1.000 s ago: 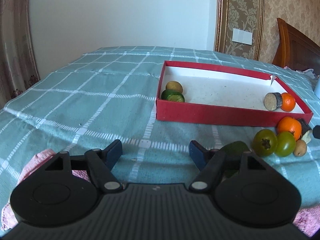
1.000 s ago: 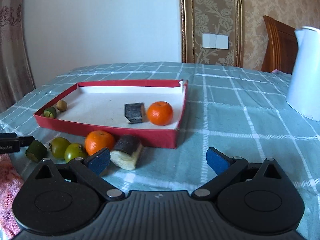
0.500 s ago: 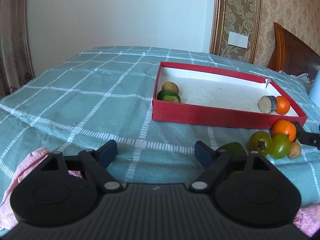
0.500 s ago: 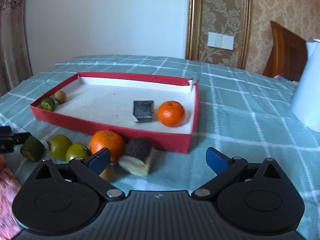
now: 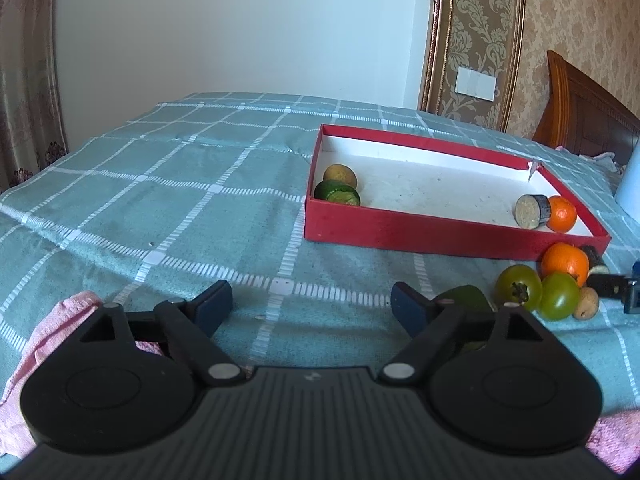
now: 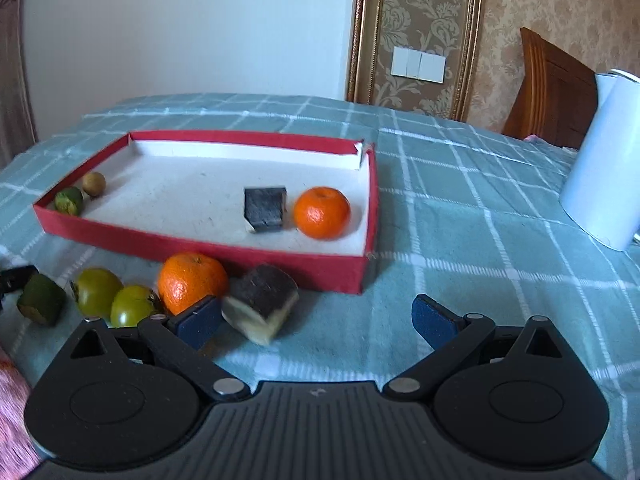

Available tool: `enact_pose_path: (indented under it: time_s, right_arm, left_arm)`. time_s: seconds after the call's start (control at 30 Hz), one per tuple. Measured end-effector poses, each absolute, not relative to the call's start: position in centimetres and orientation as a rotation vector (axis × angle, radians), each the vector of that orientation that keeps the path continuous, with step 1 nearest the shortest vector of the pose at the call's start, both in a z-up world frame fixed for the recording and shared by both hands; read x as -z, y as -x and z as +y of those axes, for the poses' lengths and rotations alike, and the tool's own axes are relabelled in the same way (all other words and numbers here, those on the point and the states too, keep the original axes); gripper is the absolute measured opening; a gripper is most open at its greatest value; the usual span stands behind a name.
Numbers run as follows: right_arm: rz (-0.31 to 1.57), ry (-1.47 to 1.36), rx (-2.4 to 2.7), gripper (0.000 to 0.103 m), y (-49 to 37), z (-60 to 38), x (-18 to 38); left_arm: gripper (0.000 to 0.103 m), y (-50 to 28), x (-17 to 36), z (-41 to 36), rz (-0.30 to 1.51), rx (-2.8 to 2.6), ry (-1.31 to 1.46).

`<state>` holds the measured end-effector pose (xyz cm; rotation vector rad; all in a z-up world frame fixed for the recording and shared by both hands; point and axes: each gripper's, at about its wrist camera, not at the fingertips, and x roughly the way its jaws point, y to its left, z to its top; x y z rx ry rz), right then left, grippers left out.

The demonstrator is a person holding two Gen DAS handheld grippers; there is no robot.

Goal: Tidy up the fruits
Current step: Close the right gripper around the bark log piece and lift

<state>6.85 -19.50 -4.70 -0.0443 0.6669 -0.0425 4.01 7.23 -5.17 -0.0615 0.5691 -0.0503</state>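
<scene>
Both grippers open over the loose fruit at the near edge of the bed.

The left gripper [image 5: 311, 304] has just been opening its jaws and they stand wide with only checked bedcover [image 5: 168, 200] between them; the dark green piece [image 5: 466, 298] lies just behind its right finger. The right gripper [image 6: 316, 318] is also spread wide and holds nothing, its left pad just beside the orange [image 6: 192, 282] and the dark-skinned, pale-fleshed chunk [image 6: 260, 302], probably lined up for a pick. Two green tomato-like fruits [image 6: 114, 298] sit touching beside the orange. Beyond, the red tray [image 6: 200, 248] already holds an orange, a dark chunk, and in its far-left corner a green piece and a small brown fruit, so like seems grouped with like.
</scene>
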Motion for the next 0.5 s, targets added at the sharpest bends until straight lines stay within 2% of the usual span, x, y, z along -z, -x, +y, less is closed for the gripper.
enact_pose_path:
  time_s: [0.13, 0.23, 0.3, 0.43, 0.5]
  right_arm:
    - [0.676, -0.032, 0.000, 0.100, -7.16, -20.47, 5.26]
    - [0.645, -0.017, -0.033, 0.088, -7.22, -19.98, 5.11]
    - [0.638, -0.003, -0.050, 0.084, -7.28, -19.83, 5.07]
    - [0.640, -0.045, -0.136, 0.054, -7.29, -20.21, 5.05]
    - [0.628, -0.013, -0.148, 0.048, -7.07, -19.73, 4.95]
  left_arm:
    - [0.087, -3.93, 5.18, 7.19, 0.567, 0.054, 0.058]
    - [0.089, -3.94, 5.19, 7.33, 0.569, 0.052, 0.067]
    - [0.089, -3.90, 5.17, 7.34, 0.571, 0.053, 0.068]
    - [0.090, -3.84, 5.18, 7.26, 0.573, 0.055, 0.064]
    - [0.092, -3.83, 5.18, 7.26, 0.575, 0.055, 0.067]
